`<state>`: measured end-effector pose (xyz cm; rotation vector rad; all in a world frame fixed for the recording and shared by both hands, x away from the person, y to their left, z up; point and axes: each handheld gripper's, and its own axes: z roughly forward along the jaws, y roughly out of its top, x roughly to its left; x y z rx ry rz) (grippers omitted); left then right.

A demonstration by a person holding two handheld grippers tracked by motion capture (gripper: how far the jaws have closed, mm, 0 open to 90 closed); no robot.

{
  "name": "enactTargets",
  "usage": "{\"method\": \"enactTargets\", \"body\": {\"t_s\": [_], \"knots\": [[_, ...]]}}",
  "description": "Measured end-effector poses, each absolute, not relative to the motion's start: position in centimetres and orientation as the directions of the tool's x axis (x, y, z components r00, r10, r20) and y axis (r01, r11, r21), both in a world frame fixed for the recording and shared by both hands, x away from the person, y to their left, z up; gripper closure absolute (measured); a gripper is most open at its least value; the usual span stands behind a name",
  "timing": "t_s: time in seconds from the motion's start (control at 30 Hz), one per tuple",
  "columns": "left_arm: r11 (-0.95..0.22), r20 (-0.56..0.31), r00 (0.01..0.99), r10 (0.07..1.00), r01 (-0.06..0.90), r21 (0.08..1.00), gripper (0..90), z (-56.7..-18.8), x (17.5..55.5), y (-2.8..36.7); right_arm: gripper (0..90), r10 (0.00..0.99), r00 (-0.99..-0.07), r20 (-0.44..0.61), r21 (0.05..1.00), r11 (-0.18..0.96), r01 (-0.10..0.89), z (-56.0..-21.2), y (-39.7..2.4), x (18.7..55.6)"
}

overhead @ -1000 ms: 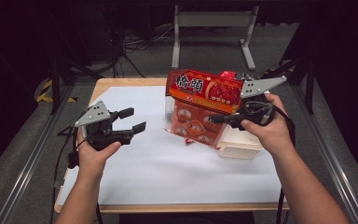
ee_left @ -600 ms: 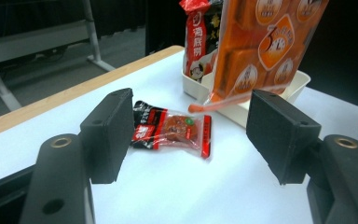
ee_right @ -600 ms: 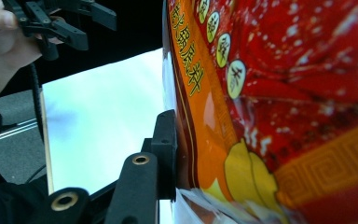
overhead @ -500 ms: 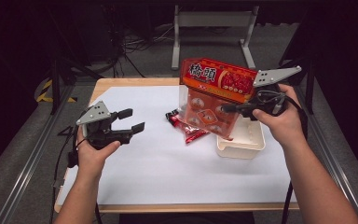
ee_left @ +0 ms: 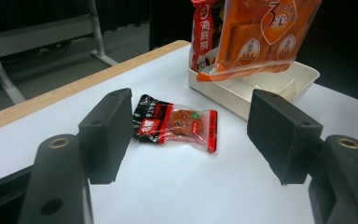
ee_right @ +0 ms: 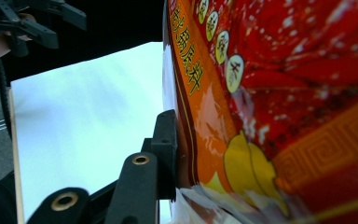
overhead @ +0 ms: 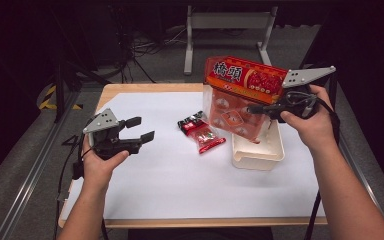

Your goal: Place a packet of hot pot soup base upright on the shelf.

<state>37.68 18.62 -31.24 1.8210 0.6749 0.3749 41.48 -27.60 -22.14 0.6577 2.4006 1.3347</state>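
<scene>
My right gripper (overhead: 254, 109) is shut on a large red and orange snack bag (overhead: 240, 92) and holds it upright in the air, its lower edge over a white tray (overhead: 258, 159). In the right gripper view one of its fingers (ee_right: 165, 149) presses against the bag (ee_right: 284, 93). A small red and black packet (overhead: 202, 132) lies flat on the white sheet, left of the tray. My left gripper (overhead: 139, 129) hovers open at the left with nothing in it. Its view looks along the open jaws at the packet (ee_left: 177, 123), with the tray (ee_left: 303, 77) and bag (ee_left: 256, 37) beyond.
The white sheet (overhead: 180, 185) covers a wooden table with a bare strip along its far edge (overhead: 150, 89). Metal rails run down both sides, one at the left (overhead: 35, 170). A grey metal stand (overhead: 225, 25) and cables sit on the floor behind the table.
My right gripper has carried the bag to the right and slightly up, over the tray, uncovering the small packet on the sheet. The left gripper has stayed in place.
</scene>
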Motion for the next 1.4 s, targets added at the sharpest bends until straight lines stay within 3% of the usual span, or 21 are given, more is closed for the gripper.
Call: {"method": "enactTargets", "body": {"t_s": [1.4], "knots": [[-0.224, -0.091, 0.781, 0.618, 0.286, 0.932, 32.6, -31.7, 38.0, 19.0, 70.4, 0.680, -0.730, -0.077, 0.852, 0.425, 0.306, -24.3, -32.4, 42.5]]}}
